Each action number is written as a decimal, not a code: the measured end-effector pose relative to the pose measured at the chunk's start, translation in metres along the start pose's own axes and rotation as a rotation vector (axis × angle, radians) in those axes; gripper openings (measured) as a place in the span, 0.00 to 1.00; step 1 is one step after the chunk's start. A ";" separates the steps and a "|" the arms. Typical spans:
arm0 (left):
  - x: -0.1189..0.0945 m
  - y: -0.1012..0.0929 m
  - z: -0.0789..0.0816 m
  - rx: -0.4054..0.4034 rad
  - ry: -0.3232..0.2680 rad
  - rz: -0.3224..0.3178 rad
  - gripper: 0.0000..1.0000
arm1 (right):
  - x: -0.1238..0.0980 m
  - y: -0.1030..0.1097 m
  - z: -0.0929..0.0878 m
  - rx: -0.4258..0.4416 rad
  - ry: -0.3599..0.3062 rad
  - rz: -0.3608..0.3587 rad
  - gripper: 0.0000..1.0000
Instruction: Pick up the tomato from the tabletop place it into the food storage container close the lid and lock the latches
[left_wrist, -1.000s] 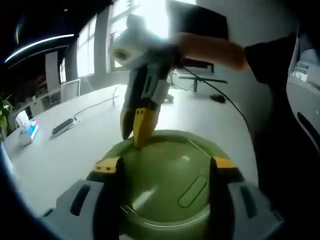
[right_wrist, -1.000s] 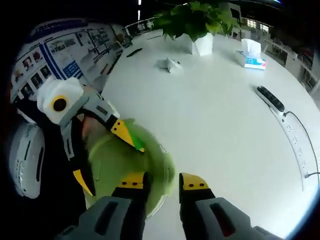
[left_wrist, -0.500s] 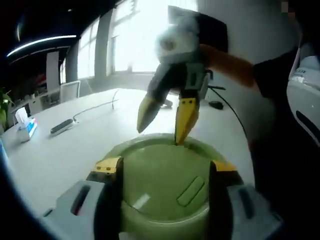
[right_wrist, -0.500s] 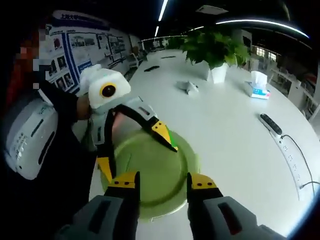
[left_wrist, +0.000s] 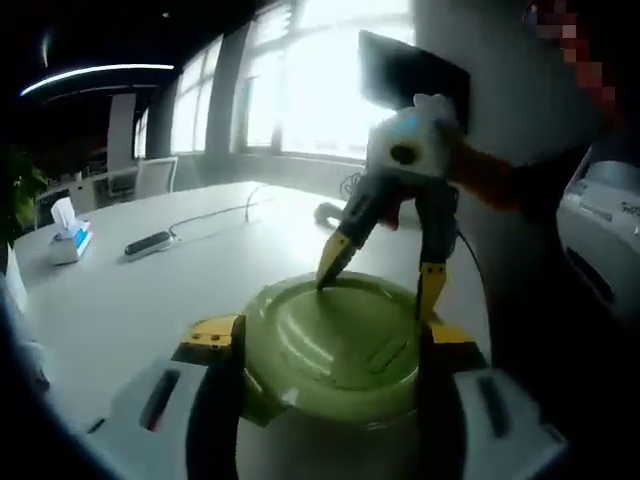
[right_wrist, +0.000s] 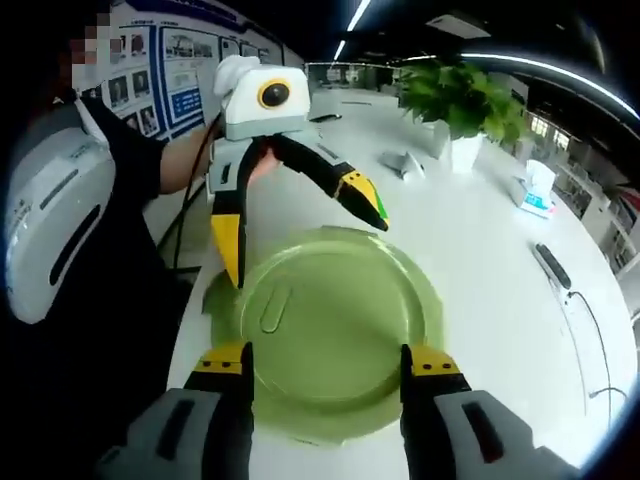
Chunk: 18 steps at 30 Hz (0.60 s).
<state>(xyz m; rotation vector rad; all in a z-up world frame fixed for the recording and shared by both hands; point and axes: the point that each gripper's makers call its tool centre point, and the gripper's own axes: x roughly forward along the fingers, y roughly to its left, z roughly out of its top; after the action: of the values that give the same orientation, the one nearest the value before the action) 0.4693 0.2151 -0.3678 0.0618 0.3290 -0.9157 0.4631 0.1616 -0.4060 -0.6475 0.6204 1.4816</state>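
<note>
In the left gripper view, the left gripper (left_wrist: 325, 340) stands wide open with the green lid (left_wrist: 335, 335) of the food storage container (left_wrist: 330, 420) between its jaws. Just past it the right gripper (left_wrist: 375, 275), also spread wide, straddles the lid's far rim. Farther across the white table (left_wrist: 120, 300) lie a power strip (left_wrist: 150, 243) and a tissue box (left_wrist: 68, 243); a potted plant (right_wrist: 462, 105) stands beyond.

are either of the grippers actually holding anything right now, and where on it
Neither clearly grips. The left gripper and right gripper are both spread wide on opposite sides of the green lid of the container; whether the jaw tips touch its rim cannot be told.
</note>
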 end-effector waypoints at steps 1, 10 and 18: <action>-0.003 0.002 0.000 0.001 0.005 0.011 0.60 | 0.000 0.001 0.001 -0.010 0.001 -0.004 0.54; -0.014 0.024 -0.005 -0.079 0.075 0.101 0.57 | 0.001 0.000 -0.001 0.027 0.038 -0.038 0.56; -0.018 0.037 -0.006 -0.219 0.098 0.138 0.56 | 0.002 0.002 0.000 0.050 0.065 -0.060 0.57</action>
<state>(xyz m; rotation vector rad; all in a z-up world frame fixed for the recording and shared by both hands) 0.4870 0.2525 -0.3714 -0.0717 0.5083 -0.7371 0.4611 0.1630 -0.4082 -0.6719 0.6801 1.3892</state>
